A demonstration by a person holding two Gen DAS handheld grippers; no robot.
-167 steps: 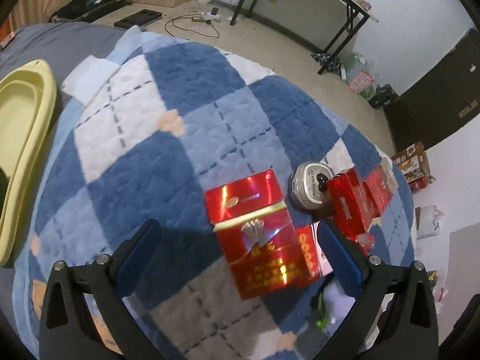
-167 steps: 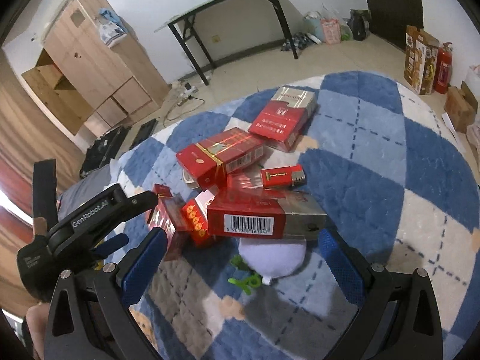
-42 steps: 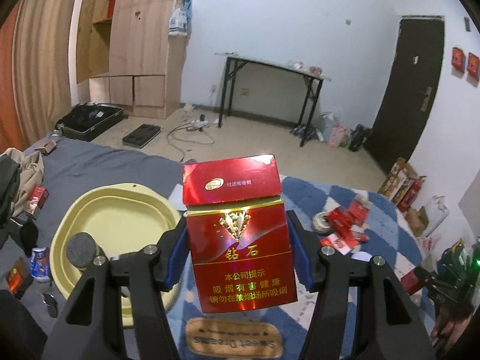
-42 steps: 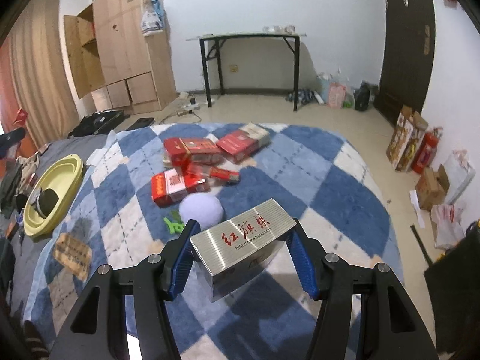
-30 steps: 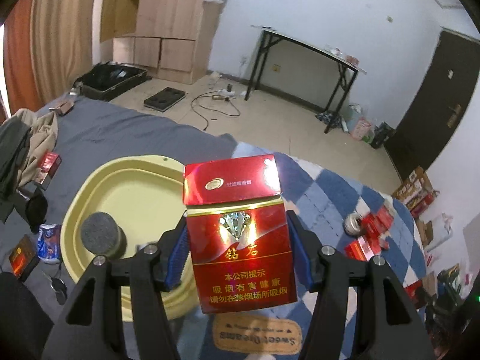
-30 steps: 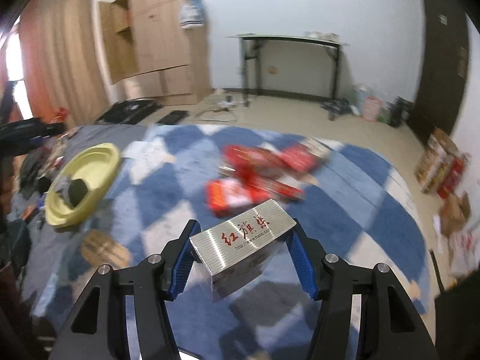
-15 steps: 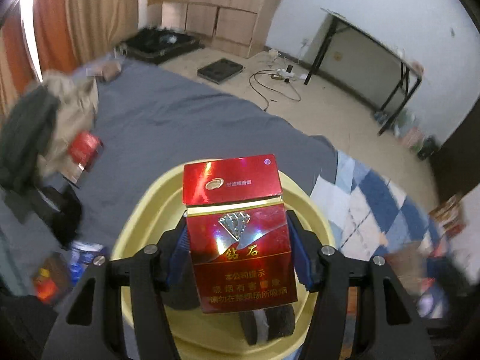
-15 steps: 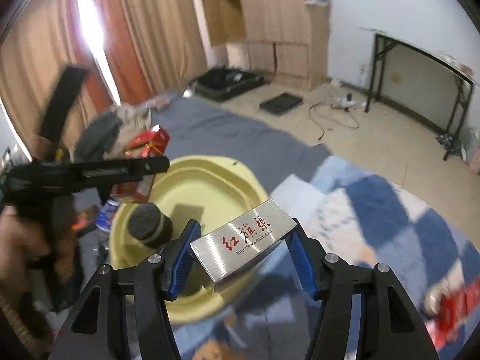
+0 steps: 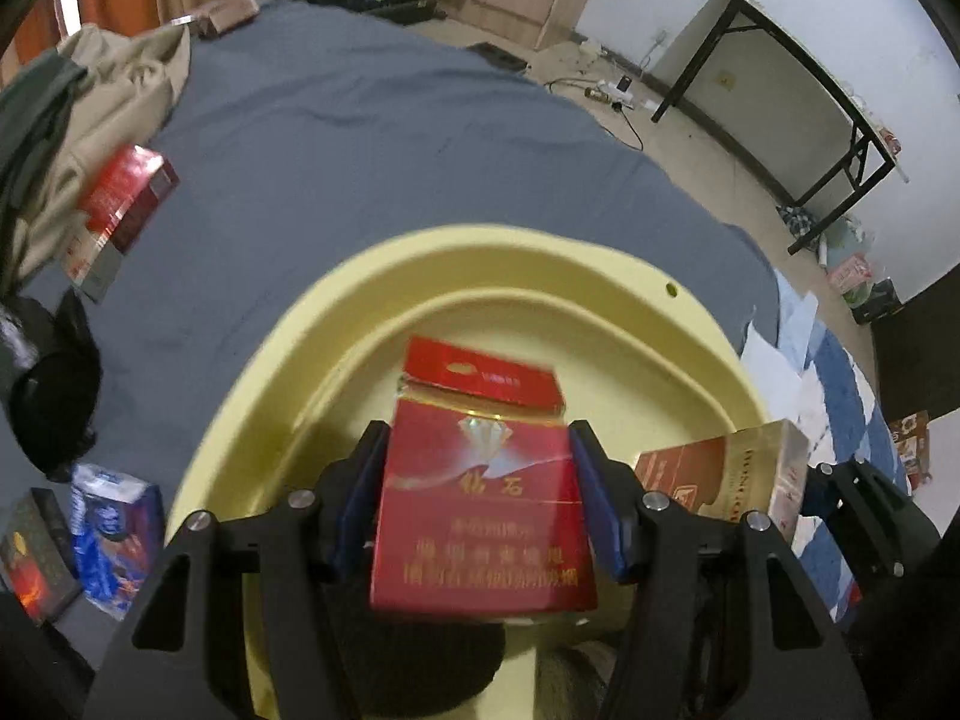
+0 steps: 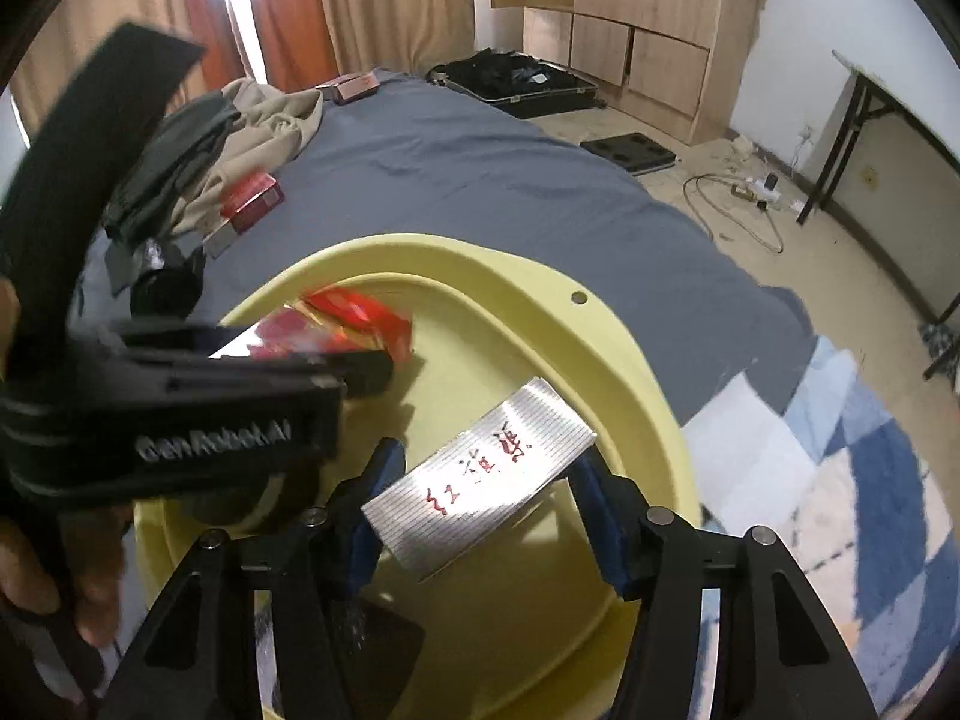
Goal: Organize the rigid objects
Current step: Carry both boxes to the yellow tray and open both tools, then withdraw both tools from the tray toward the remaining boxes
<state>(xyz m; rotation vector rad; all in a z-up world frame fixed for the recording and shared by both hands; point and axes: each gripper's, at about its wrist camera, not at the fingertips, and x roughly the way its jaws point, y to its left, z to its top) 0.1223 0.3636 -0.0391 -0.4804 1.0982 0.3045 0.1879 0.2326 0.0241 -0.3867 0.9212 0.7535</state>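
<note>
My left gripper (image 9: 480, 498) is shut on a red cigarette pack (image 9: 480, 504) and holds it over the yellow basin (image 9: 540, 276). My right gripper (image 10: 486, 516) is shut on a silver cigarette pack (image 10: 480, 474) with red characters, also over the yellow basin (image 10: 480, 264). In the left wrist view the silver pack shows its brown side (image 9: 720, 474) at the right, held by the right gripper. In the right wrist view the left gripper's body (image 10: 180, 402) crosses the left side with the red pack (image 10: 354, 318) at its tip.
The basin lies on a grey bedsheet (image 9: 360, 138). A dark round object (image 9: 432, 660) sits at the basin's near edge. A red pack (image 9: 120, 204) and clothes (image 9: 72, 96) lie at the left. Blue and dark packs (image 9: 108, 540) lie at the lower left. A blue checked blanket (image 10: 870, 480) lies at the right.
Both grippers have moved from the blanket to over the yellow basin, each still holding its pack. The red pack has tilted and sits lower between the left fingers.
</note>
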